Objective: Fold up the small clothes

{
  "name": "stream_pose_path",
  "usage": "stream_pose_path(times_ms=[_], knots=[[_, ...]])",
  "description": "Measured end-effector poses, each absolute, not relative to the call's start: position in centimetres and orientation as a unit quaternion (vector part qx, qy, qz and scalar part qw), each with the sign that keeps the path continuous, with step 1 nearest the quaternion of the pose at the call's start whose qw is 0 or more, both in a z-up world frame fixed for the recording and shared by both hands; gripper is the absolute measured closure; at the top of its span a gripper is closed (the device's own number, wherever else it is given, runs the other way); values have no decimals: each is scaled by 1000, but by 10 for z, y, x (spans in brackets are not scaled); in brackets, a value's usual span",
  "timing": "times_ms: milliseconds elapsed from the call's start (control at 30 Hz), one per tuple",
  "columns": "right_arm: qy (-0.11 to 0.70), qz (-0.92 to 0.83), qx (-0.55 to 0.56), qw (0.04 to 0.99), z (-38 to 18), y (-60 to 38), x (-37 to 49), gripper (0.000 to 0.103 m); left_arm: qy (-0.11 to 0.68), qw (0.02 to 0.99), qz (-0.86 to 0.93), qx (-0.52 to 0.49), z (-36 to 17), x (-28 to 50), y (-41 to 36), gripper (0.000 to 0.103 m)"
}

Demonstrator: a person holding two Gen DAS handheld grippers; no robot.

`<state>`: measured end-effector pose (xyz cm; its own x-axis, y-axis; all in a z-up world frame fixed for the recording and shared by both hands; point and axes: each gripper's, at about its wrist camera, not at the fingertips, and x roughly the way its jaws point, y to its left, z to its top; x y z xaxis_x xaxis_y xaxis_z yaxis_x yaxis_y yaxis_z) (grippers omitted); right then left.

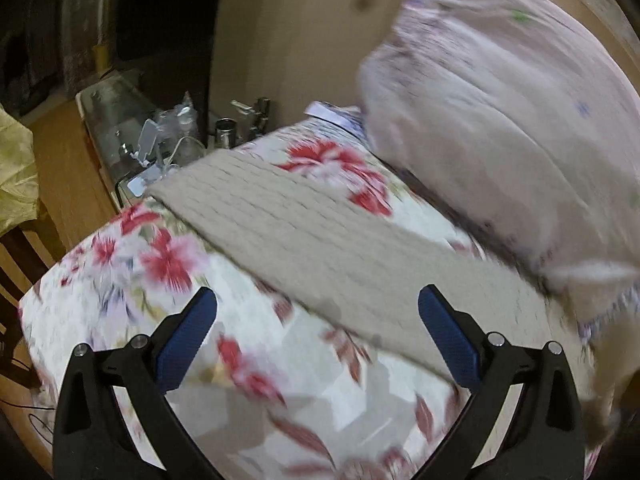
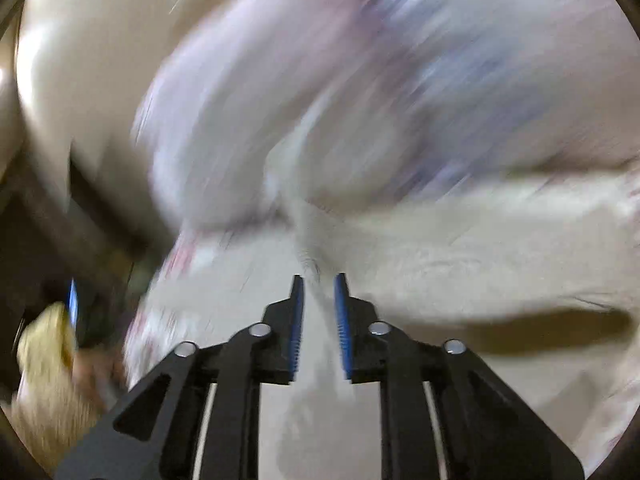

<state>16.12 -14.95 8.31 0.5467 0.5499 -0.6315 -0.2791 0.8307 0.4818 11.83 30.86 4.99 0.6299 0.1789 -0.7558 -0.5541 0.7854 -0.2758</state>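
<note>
A beige knitted garment (image 1: pixel 304 232) lies flat across a bed with a red-flowered cover (image 1: pixel 132 280). My left gripper (image 1: pixel 318 304) is wide open and empty, just above the garment's near edge. In the right wrist view, which is heavily blurred, my right gripper (image 2: pixel 319 280) has its jaws nearly closed on a fold of the beige garment (image 2: pixel 440 264), which hangs up from the bed between the blue pads (image 2: pixel 297 320).
A large pale pink pillow (image 1: pixel 500 112) leans against the wooden headboard at the right and also shows in the right wrist view (image 2: pixel 320 80). A side table with bottles, a metal cup and a phone (image 1: pixel 168 136) stands beyond the bed's left edge.
</note>
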Motion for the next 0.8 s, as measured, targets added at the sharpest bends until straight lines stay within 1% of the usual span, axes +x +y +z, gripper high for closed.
stream_pose_path(times_ms=[33, 67, 100, 133, 167, 200, 267, 333, 367, 433, 467, 500, 533, 600, 633, 667, 733, 800], knots=[[433, 259, 169, 847, 75, -130, 157, 79, 371, 866, 208, -261, 49, 118, 315, 4], [449, 280, 186, 828, 67, -114, 148, 72, 369, 861, 206, -281, 46, 121, 328, 4], [453, 282, 188, 824, 66, -111, 143, 57, 372, 857, 206, -291, 43, 123, 334, 5], [457, 279, 183, 824, 64, -110, 139, 51, 376, 852, 207, -299, 40, 124, 339, 10], [458, 270, 174, 829, 63, -112, 136, 46, 384, 844, 208, -312, 35, 127, 348, 19], [461, 249, 170, 834, 61, -121, 136, 46, 388, 837, 206, -326, 30, 128, 357, 24], [470, 217, 194, 833, 56, -143, 138, 46, 390, 817, 204, -372, 18, 126, 376, 37], [475, 187, 218, 832, 53, -166, 134, 45, 366, 812, 203, -406, 17, 118, 390, 38], [476, 170, 227, 832, 51, -174, 133, 44, 363, 806, 203, -420, 15, 117, 395, 43], [479, 156, 232, 832, 47, -185, 132, 44, 344, 791, 207, -461, 13, 112, 411, 46], [482, 151, 232, 831, 43, -189, 128, 43, 335, 784, 212, -478, 12, 109, 417, 46], [485, 151, 231, 830, 41, -188, 126, 43, 326, 779, 216, -489, 12, 107, 422, 47], [488, 153, 229, 829, 40, -185, 125, 43, 324, 775, 221, -495, 11, 107, 426, 49], [491, 158, 224, 827, 37, -181, 119, 43, 331, 773, 236, -486, 11, 111, 428, 62], [492, 161, 221, 827, 35, -178, 119, 43, 337, 776, 242, -474, 13, 114, 426, 78], [492, 164, 216, 827, 36, -176, 119, 43, 339, 780, 244, -466, 14, 116, 426, 97], [491, 166, 209, 829, 39, -180, 117, 43, 336, 802, 233, -436, 28, 128, 424, 97], [485, 159, 210, 834, 43, -192, 115, 40, 321, 849, 199, -369, 59, 138, 394, 97]])
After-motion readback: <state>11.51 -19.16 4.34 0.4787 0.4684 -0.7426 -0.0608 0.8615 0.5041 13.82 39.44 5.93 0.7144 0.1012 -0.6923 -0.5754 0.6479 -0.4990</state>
